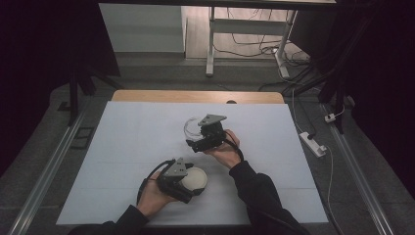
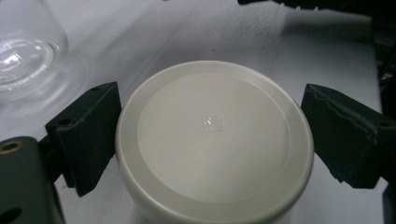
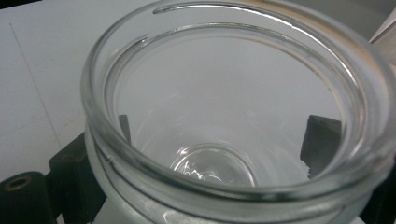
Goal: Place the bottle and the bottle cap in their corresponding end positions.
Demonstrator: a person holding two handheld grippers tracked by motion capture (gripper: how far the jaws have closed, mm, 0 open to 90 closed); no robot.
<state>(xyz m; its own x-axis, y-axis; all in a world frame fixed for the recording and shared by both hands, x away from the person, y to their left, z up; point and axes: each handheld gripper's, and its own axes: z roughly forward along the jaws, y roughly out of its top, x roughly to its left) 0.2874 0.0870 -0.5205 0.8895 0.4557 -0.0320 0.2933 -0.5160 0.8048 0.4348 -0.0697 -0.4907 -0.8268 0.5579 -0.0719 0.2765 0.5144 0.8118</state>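
- A white sheet (image 1: pixel 127 147) covers the table, and everything here is placed against it.
- Near the front edge of the sheet, a little left of its middle, the left gripper (image 1: pixel 188 186) sits low over a round cream lid (image 1: pixel 195 179).
- In the left gripper view the lid (image 2: pixel 212 140) lies flat between the two black jaws. The left jaw is touching its rim or nearly so; the right jaw stands just off the rim with a sliver of sheet showing between. So the tongs are spread about as wide as the lid and not clamped on it.
- The person's left hand (image 1: pixel 154 196) wraps the body of that gripper from behind, sleeve coming in from the front edge of the sheet.
- Toward the middle of the sheet, beyond the lid and to its right, the right gripper (image 1: pixel 193 134) is held by the right hand (image 1: pixel 226 152).
- In the right gripper view a clear glass jar (image 3: pixel 233 121) stands open-mouthed and empty between the jaws; both dark jaws show through the glass on either side, close against its wall. It looks gripped, jaws narrowed onto the jar.
- In the left gripper view the same jar (image 2: pixel 25 51) shows at the far left, apart from the lid.
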